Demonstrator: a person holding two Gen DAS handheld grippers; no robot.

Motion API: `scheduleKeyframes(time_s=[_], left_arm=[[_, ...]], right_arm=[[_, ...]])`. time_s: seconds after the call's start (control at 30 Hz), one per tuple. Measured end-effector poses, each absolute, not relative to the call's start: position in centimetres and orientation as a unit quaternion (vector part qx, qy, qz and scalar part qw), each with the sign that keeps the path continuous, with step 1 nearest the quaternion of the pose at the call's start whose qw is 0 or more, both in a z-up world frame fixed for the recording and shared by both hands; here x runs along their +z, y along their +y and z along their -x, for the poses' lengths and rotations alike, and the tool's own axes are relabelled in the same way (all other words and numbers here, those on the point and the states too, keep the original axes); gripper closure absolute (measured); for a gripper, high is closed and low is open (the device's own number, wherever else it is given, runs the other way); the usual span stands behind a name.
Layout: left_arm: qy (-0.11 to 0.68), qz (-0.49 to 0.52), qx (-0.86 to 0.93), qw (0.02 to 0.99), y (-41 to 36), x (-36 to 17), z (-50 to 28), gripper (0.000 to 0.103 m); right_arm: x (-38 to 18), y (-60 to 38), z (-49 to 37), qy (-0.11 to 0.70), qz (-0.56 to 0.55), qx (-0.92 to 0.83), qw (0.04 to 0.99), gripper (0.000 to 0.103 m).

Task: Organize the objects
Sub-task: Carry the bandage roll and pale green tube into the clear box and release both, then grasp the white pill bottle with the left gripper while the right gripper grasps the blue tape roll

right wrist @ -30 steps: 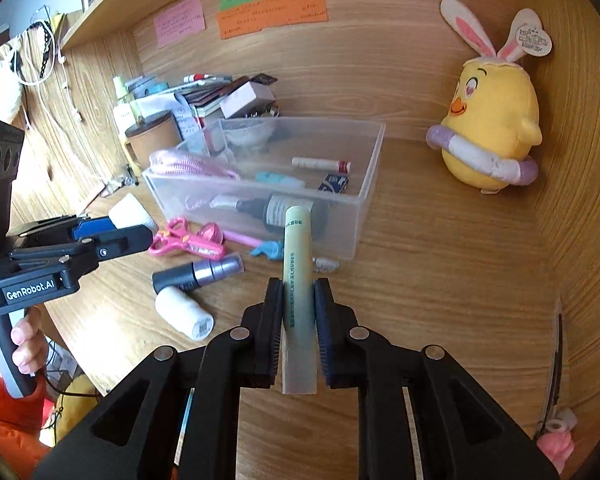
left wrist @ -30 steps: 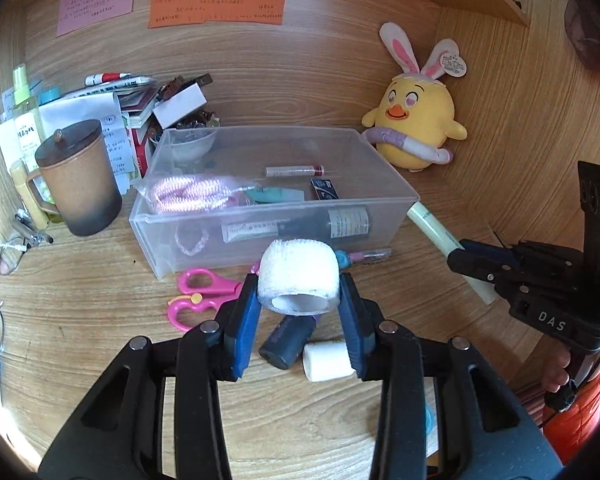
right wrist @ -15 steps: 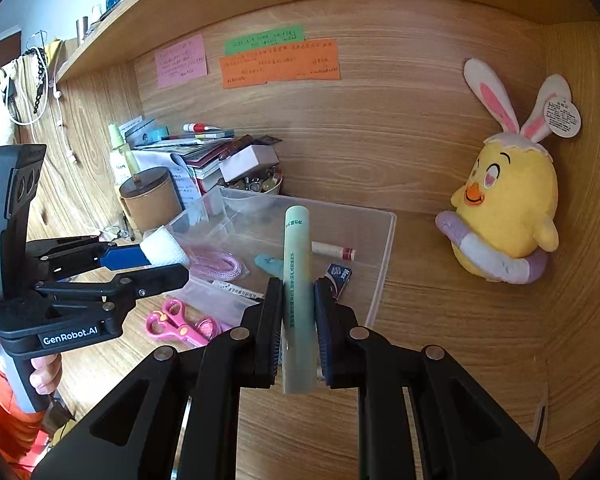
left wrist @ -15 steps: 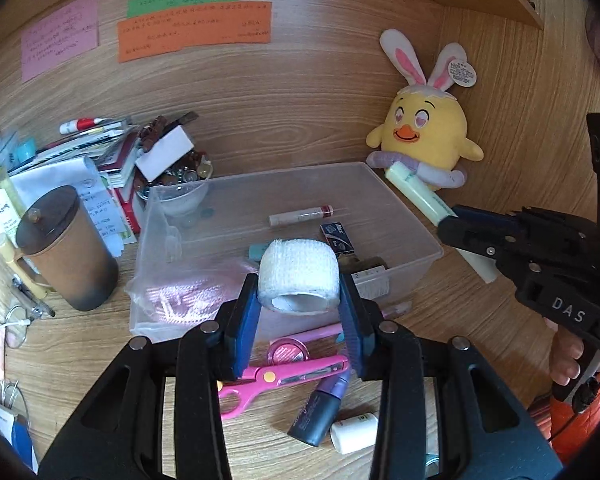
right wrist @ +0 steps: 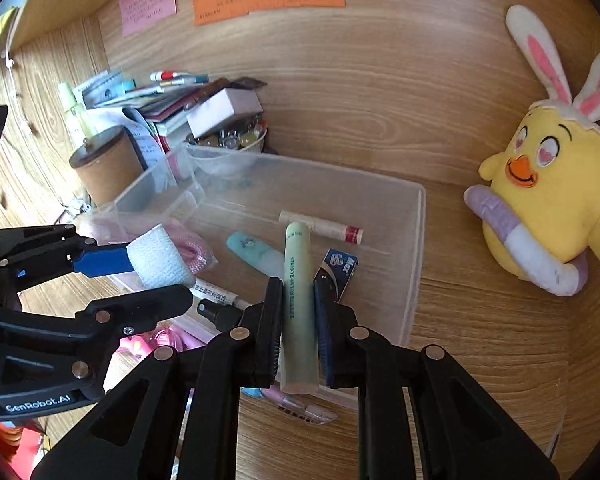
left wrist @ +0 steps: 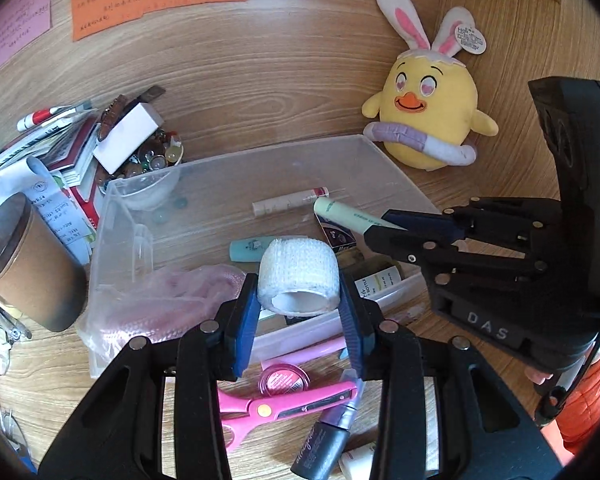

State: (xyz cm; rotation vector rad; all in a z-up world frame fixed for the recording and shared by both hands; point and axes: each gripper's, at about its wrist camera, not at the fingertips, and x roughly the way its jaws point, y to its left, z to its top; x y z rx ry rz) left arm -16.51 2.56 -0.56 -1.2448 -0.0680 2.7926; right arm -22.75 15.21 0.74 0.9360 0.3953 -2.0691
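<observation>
Between the blue pads of the left gripper sits a white gauze bandage roll, clamped on both sides with its hollow core facing the camera; the roll hangs over the near part of the clear plastic bin. Seen from the right wrist camera, the same roll juts from the left gripper above a pink bundle in a plastic bag at the bin's left end. Clamped tight in the right gripper is a pale green tube, held lengthwise along the fingers with its rounded cap pointing forward over the inside of the bin; from the left wrist camera its cap end pokes out of the right gripper above the bin floor. Lying in the bin are a slim white tube with a red end, a teal tube, a small blue packet and a dark bottle with a white label. Outside the near wall, on the wooden desk, lie pink scissors, a round pink tin and a dark purple-capped tube. A brown lidded cup stands left of the bin, with a heap of papers and books behind it, and a yellow chick plush with rabbit ears sits against the back wall to the right.
</observation>
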Motion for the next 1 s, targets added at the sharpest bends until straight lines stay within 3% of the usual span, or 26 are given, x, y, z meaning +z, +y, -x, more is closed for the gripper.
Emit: scheduleKeyframes(time_s=[0.17,0.33,0.53,0.67,0.8,1.0], left_arm=[[-0.025,0.412,0.91,0.045,2.4,-0.6,16.7,0.064],[-0.036,0.414,0.908,0.05,2.3,-0.3,16.4,0.048],[-0.016,0.4,0.915,0.047,3.2,0.4,14.9,0.042],[-0.009,0.387,0.921,0.038,3.5,1.2,13.3,0.033],[-0.016,0.377,0.926,0.026,3.2,1.5,11.5,0.019],[-0.014,0.37,0.929,0.001,2.6,1.4,8.8,0.012]], right_arm=[[0.3,14.8,22.6,0.169,-0.376,-0.816,0.405,0.089],[0.5,15.1,22.4,0.166,-0.376,-0.817,0.404,0.088],[1.3,15.9,21.5,0.167,-0.368,-0.819,0.407,0.088],[2.2,17.3,20.3,0.159,-0.356,-0.823,0.413,0.079],[2.8,19.0,18.6,0.154,-0.342,-0.828,0.417,0.068],[3.0,21.3,15.7,0.153,-0.33,-0.83,0.423,0.057]])
